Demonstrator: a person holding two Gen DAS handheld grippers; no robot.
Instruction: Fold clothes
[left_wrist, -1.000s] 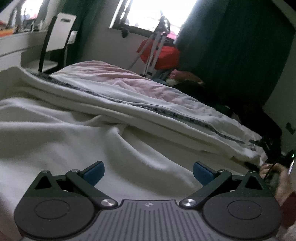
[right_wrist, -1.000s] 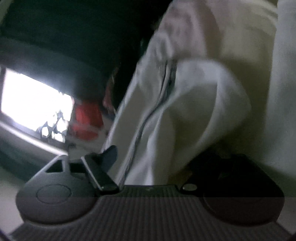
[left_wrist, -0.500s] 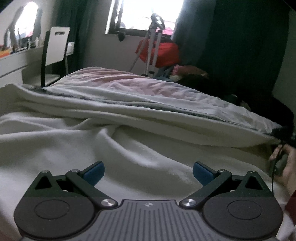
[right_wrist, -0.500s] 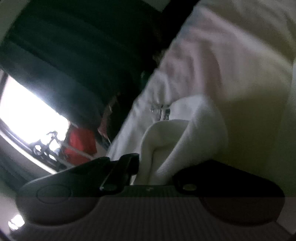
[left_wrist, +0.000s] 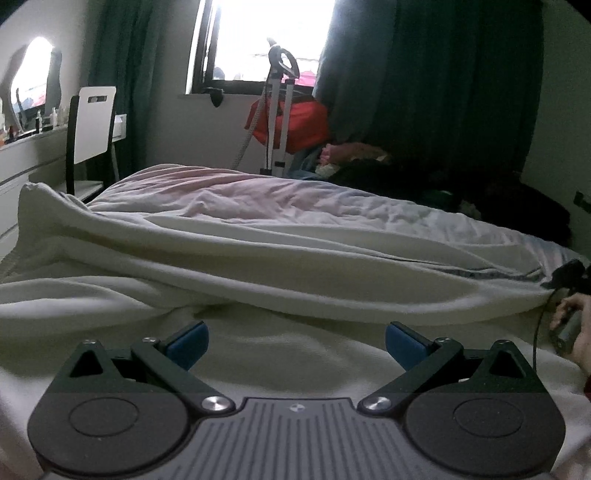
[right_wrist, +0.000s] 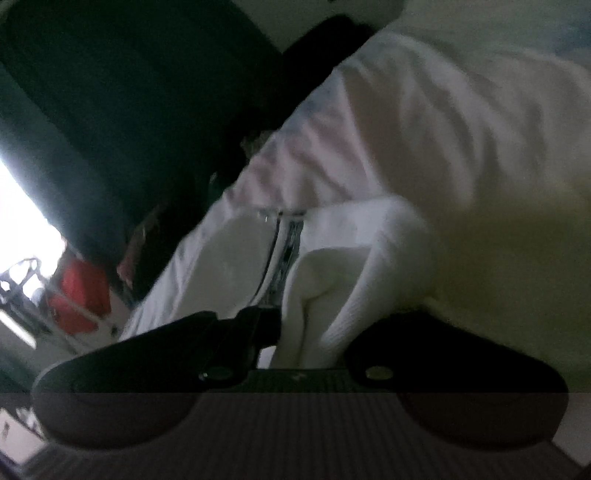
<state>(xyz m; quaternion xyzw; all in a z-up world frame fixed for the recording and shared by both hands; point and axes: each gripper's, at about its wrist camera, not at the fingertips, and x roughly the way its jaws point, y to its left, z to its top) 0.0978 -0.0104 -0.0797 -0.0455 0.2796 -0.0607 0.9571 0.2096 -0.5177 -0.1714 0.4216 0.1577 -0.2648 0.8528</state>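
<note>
Currently white garment (left_wrist: 295, 266) is being stretched crosswise over bed (left_wrist: 258, 192); its zipper end is being pinched by right gripper (right_wrist: 306, 325), left gripper (left_wrist: 295, 341) being held spread, empty, above near fabric.

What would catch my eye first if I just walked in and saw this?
A big cream garment spreads across the bed, filling the middle of the left wrist view, with the left gripper open above it. In the right wrist view the right gripper pinches a bunched fold of that cloth beside its zip. Behind, a bright window glares between dark curtains.
</note>
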